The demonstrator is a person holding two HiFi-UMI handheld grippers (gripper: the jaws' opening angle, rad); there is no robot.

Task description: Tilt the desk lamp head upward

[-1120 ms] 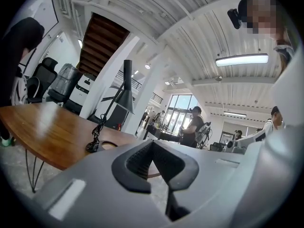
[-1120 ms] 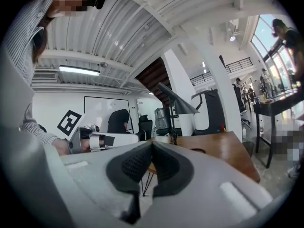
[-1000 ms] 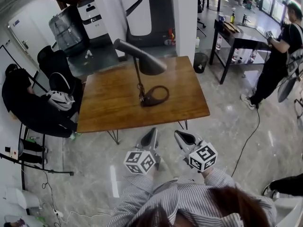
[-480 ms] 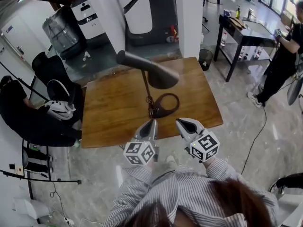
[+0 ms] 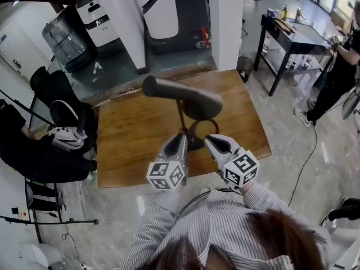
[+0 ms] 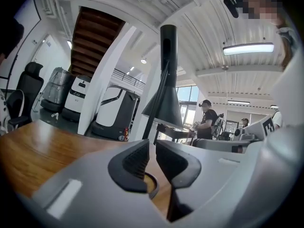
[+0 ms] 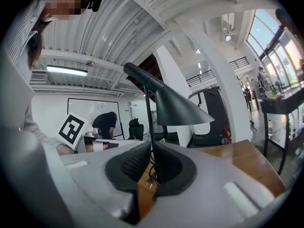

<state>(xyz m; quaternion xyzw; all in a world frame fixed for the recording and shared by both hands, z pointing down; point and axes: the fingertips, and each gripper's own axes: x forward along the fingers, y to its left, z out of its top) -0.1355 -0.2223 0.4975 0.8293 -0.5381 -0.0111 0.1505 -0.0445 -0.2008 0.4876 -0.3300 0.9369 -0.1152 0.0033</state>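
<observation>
A dark grey desk lamp stands on the wooden table [image 5: 129,134]. Its cone head [image 5: 183,97] lies about level on a thin stem above a ring base [image 5: 201,135]. My left gripper [image 5: 179,144] hovers over the table's near edge, just left of the base. Its jaws are opening, with a small gap and nothing between them. My right gripper [image 5: 216,145] is just right of the base, its jaws opening by a thin slit, also empty. In the left gripper view [image 6: 152,151] the lamp head [image 6: 164,103] rises ahead. In the right gripper view [image 7: 152,153] the head [image 7: 178,107] stands close in front.
A black chair with a white-and-black bag [image 5: 64,136] is left of the table. A white pillar [image 5: 225,21] and large machines [image 5: 174,10] stand behind. At the right are a black side table [image 5: 289,35], a standing person [image 5: 337,66] and a floor cable [image 5: 304,156].
The person has stepped up to the table. Both grippers moved forward from over the floor to the table's near edge beside the lamp base, and their jaws have parted slightly.
</observation>
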